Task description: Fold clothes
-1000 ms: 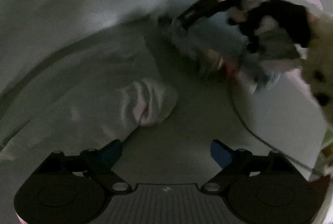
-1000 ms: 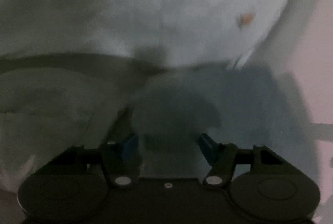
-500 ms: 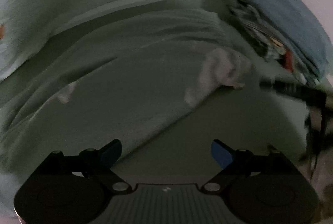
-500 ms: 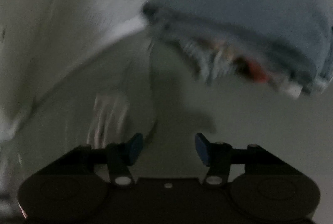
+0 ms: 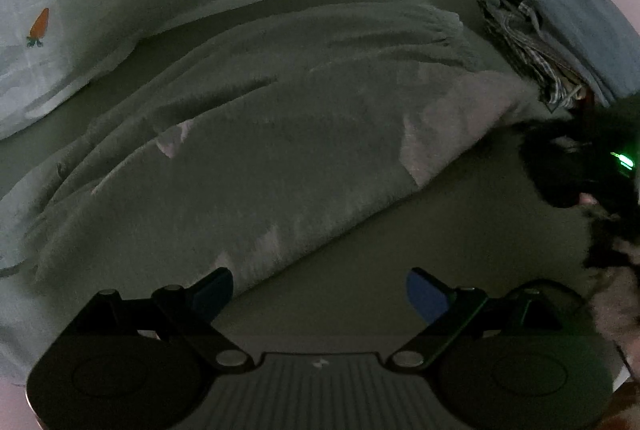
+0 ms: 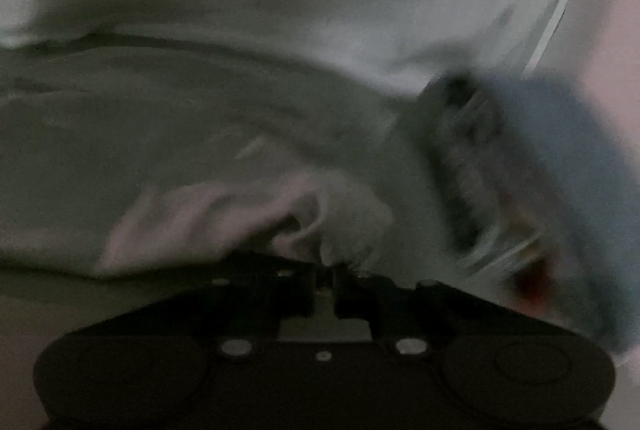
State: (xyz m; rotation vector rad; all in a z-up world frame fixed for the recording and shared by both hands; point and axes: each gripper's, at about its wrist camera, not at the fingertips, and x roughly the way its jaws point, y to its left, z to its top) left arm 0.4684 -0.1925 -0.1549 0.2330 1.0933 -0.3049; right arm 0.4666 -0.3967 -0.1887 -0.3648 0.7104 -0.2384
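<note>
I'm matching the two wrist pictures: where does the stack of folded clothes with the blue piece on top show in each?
Left wrist: the stack of folded clothes sits at the upper right edge.
Right wrist: the stack is at the right, blurred.
Shared landmark: the grey garment beside it.

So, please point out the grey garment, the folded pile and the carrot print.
grey garment [image 5: 280, 150], left wrist view, middle of its spread cloth.
folded pile [image 5: 576, 26], left wrist view, blue top layer.
carrot print [image 5: 39, 24], left wrist view, its orange body.

black left gripper [image 5: 320, 294] with blue-padded jaws, silver screws, ribbed centre plate; right gripper [image 6: 327, 270] likewise black.
</note>
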